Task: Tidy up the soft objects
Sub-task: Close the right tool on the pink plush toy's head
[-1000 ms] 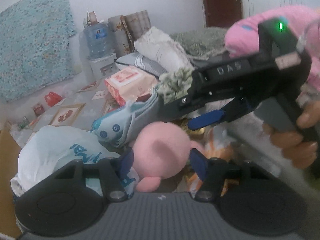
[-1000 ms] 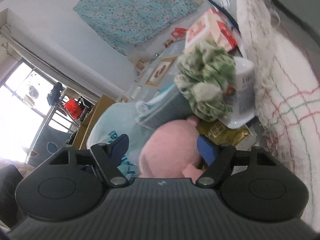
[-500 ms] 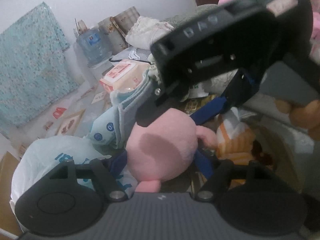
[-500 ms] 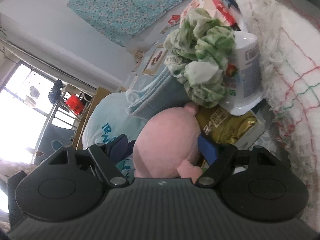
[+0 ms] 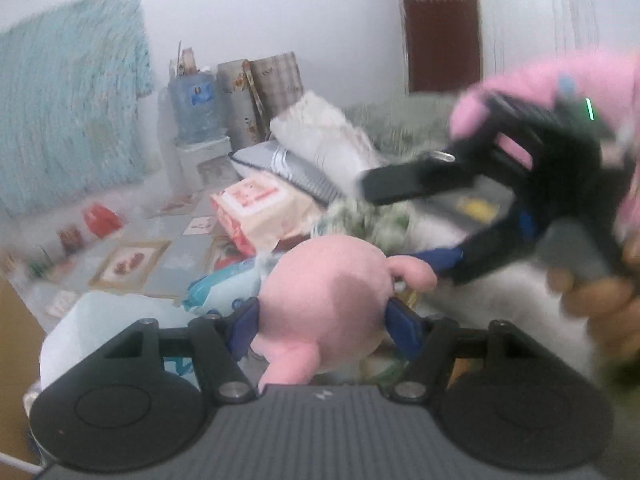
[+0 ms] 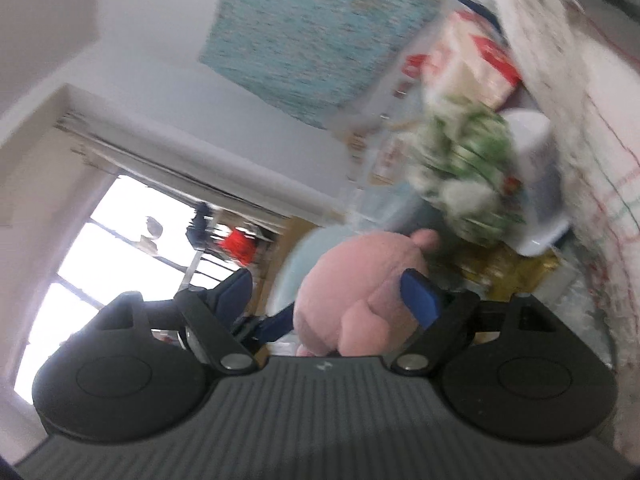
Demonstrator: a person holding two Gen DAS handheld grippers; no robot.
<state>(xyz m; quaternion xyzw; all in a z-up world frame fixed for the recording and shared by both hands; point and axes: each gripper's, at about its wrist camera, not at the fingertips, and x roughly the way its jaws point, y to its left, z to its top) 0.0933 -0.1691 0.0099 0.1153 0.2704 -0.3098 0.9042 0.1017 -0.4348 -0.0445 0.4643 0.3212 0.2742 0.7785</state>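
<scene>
Pink plush toy (image 5: pixel 324 300) sits between the blue pads of the left gripper (image 5: pixel 322 322), both pads against its round body, jaws closing on it; looks like a handover in progress. Right gripper (image 6: pixel 332 298) spread and opening, one pad (image 6: pixel 420 294) touching the toy's side, the other pad well clear. Best done by squeezing the left pads at the widest part of the body, not the small limbs, firm enough to dent the stuffing. Backing the right gripper straight off, clear of the nub near its finger. Lifting away from the green-white scrunchie (image 6: pixel 466 178) and the packets (image 5: pixel 256 210) behind, avoiding snags
</scene>
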